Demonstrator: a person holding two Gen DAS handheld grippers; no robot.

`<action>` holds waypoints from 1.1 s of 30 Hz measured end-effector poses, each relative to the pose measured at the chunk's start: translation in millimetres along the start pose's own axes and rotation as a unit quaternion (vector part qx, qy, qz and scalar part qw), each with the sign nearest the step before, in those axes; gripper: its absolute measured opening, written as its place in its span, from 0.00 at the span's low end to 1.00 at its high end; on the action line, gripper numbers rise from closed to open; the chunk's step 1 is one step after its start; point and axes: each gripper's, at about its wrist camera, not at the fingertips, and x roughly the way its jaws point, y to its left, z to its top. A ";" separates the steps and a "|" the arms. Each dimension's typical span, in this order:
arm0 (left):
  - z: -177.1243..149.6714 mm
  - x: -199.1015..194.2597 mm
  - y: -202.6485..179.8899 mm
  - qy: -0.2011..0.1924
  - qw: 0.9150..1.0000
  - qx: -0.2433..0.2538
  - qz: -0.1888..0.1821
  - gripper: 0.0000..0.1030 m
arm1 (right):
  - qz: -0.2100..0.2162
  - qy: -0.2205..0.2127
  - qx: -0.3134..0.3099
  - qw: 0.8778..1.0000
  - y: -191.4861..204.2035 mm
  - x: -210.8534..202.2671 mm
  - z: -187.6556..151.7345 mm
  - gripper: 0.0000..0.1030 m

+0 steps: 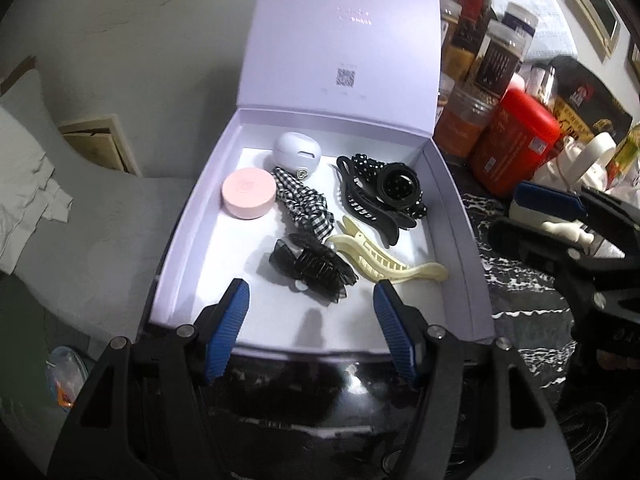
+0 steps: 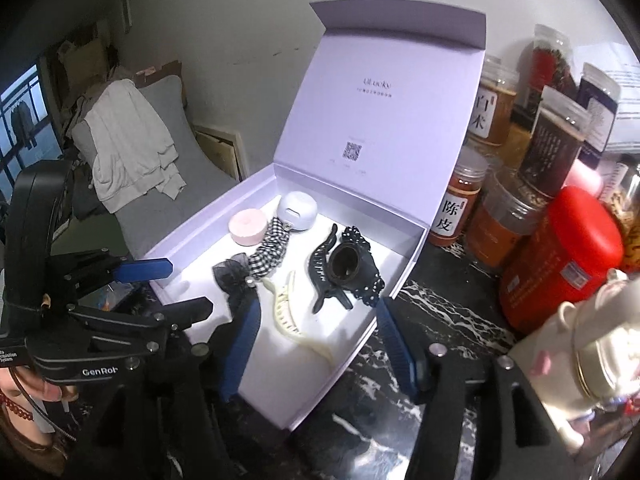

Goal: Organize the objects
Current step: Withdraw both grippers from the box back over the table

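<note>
An open lavender box [image 1: 192, 232] stands on the dark marble counter with its lid [image 1: 344, 40] upright. Inside lie a pink round case [image 1: 249, 196], a pale earbud case [image 1: 295, 152], a gingham scrunchie [image 1: 306, 204], a black dotted scrunchie on a black claw clip [image 1: 394, 188], a cream clip [image 1: 384, 262] and a black sheer bow clip [image 1: 308, 268]. My left gripper [image 1: 312, 332] hovers open over the box's near edge, holding nothing. My right gripper [image 2: 320, 348] is open above the box's [image 2: 360, 208] near right corner; the cream clip [image 2: 286, 320] lies on the floor below, untouched.
Several jars [image 1: 496, 56] and a red canister [image 1: 516, 140] crowd the counter right of the box. White ceramic ware [image 2: 588, 344] stands near my right gripper. A grey chair with a white cloth [image 2: 132, 144] is to the left, beyond the counter edge.
</note>
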 end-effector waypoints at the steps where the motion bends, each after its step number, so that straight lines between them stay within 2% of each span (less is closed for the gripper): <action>1: -1.4 -5.9 1.1 -0.002 1.000 -0.002 0.002 0.61 | 0.001 -0.004 -0.001 1.000 2.7 -6.1 -0.7 0.60; 12: -21.7 -66.4 1.6 -0.042 0.998 0.000 0.048 0.65 | -0.006 -0.057 -0.026 0.998 30.1 -68.4 -15.0 0.65; 17: -29.6 -91.2 -2.6 -0.060 0.996 0.004 0.071 0.66 | -0.006 -0.064 -0.031 0.997 40.2 -90.1 -21.7 0.65; 22: -36.9 -113.2 -5.6 -0.073 0.994 -0.001 0.083 0.76 | -0.034 -0.074 -0.043 0.996 50.8 -109.8 -29.6 0.73; 25: -41.5 -122.3 -7.6 -0.078 0.992 0.000 0.100 0.78 | -0.053 -0.068 -0.044 0.995 53.6 -117.0 -34.2 0.73; 28: -45.4 -127.7 -9.4 -0.078 0.991 0.001 0.107 0.78 | -0.074 -0.063 -0.038 0.995 53.8 -123.4 -38.6 0.78; 33: -53.1 -135.4 -13.9 -0.075 0.992 0.005 0.106 0.78 | -0.079 -0.069 -0.037 0.994 54.6 -134.5 -46.1 0.80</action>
